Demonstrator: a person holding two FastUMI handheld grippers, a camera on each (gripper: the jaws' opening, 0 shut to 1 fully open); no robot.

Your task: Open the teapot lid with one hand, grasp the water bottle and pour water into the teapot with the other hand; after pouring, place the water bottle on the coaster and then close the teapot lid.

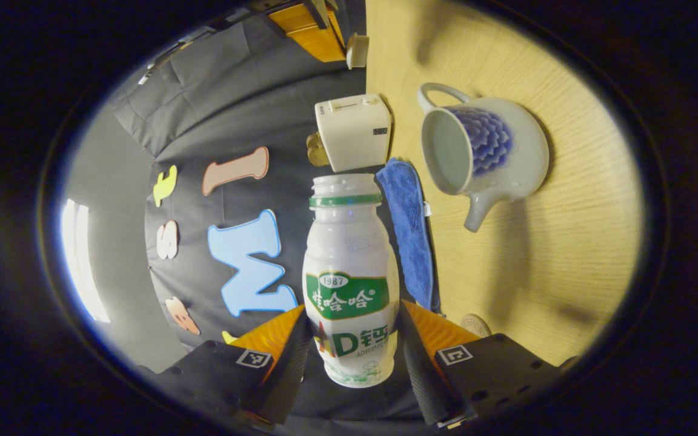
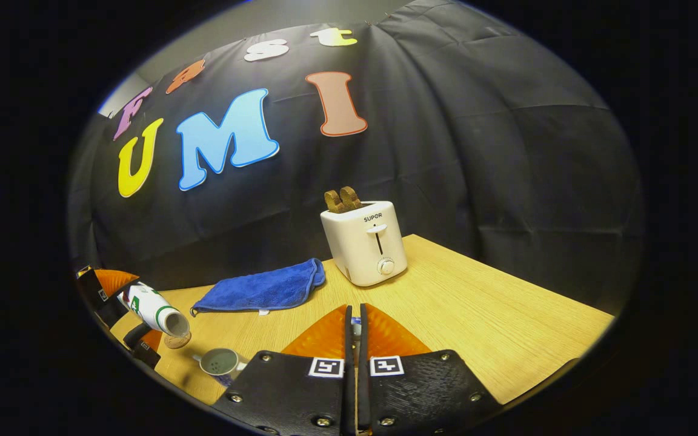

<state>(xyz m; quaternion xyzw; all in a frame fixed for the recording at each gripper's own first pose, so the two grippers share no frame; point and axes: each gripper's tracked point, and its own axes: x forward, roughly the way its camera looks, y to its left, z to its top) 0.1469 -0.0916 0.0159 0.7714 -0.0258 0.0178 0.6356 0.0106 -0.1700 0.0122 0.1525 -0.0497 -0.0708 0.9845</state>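
Note:
My left gripper (image 1: 352, 315) is shut on the lower half of a white water bottle (image 1: 349, 242) with a green label and no cap. The bottle is tipped on its side, mouth toward the teapot (image 1: 485, 151), a white pot with a blue flower pattern and an uncovered opening. The right gripper view shows the same bottle (image 2: 154, 310) tilted above the teapot (image 2: 220, 362) and a round brown coaster (image 2: 176, 341). My right gripper (image 2: 355, 318) is pressed almost fully together on a small pale piece, which looks like the knob of the teapot lid; the rest of the lid is hidden.
A white toaster (image 2: 366, 242) with toast in it stands at the back of the wooden table (image 2: 476, 315). A folded blue cloth (image 2: 261, 287) lies to its left, near the coaster. The black cloth wall closes off the back.

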